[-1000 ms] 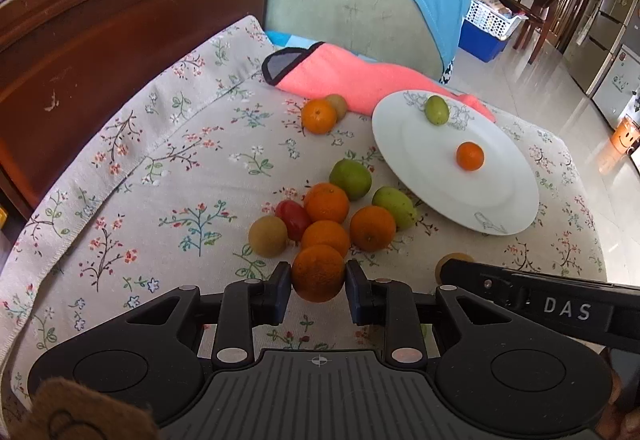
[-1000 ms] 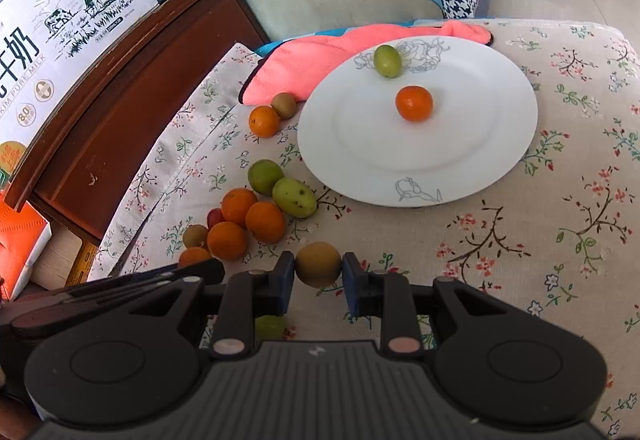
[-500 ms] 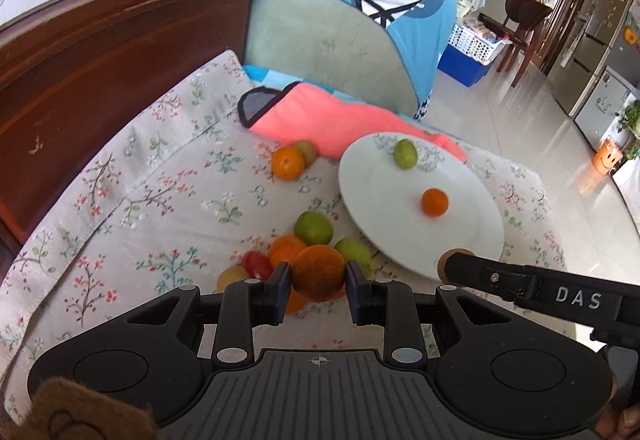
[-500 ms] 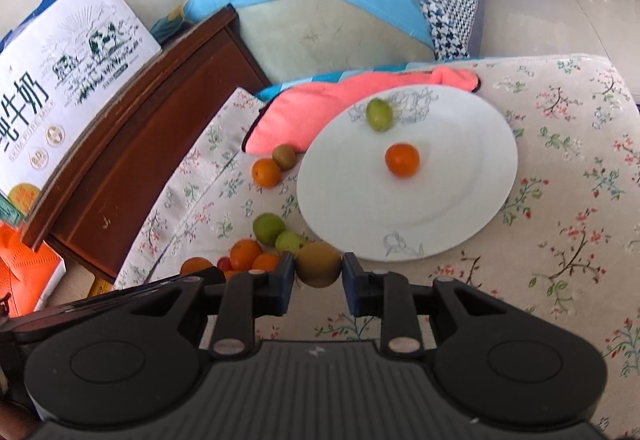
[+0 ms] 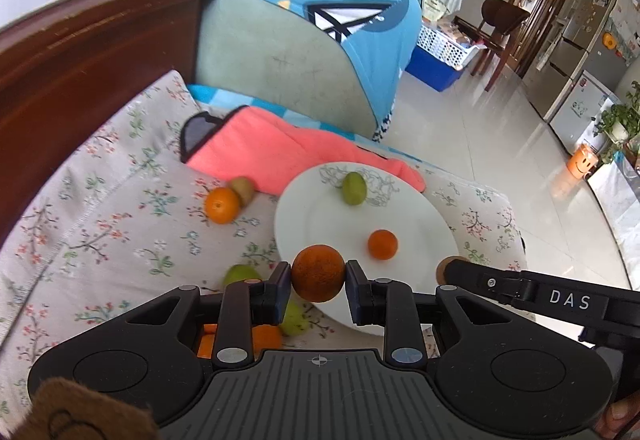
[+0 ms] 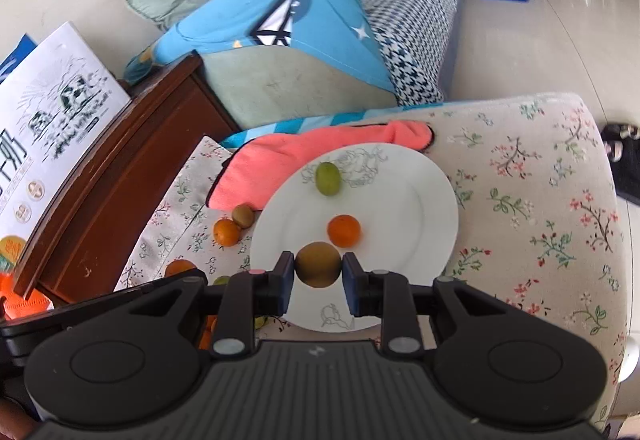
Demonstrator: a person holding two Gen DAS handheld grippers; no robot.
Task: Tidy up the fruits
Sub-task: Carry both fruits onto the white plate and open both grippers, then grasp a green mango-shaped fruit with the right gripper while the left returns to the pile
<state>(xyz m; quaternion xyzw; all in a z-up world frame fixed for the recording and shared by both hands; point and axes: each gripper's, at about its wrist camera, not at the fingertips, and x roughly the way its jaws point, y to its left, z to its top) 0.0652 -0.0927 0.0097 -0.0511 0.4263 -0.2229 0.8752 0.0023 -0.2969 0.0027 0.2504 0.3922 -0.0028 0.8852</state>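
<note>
My left gripper (image 5: 318,280) is shut on an orange (image 5: 318,272) and holds it in the air over the near edge of the white plate (image 5: 320,224). My right gripper (image 6: 318,270) is shut on a brown kiwi-like fruit (image 6: 318,264), also above the plate's (image 6: 420,199) near part. On the plate lie a green fruit (image 6: 328,178) and a small orange (image 6: 344,230). Loose fruit stays on the floral cloth: an orange (image 5: 222,204) with a brown fruit (image 5: 243,189) beside it, and a green and orange cluster (image 5: 240,274) partly hidden under my left gripper.
A pink cloth (image 5: 272,151) lies behind the plate. A dark wooden board (image 5: 80,71) runs along the left with a milk carton box (image 6: 48,127) behind it. A blue-covered cushion (image 5: 304,39) stands at the back. The floral surface drops off at the right edge (image 6: 600,199).
Both grippers have risen and moved forward with their fruit, from beside the loose cluster to over the plate's near edge. The fruit on the cloth and plate has not moved.
</note>
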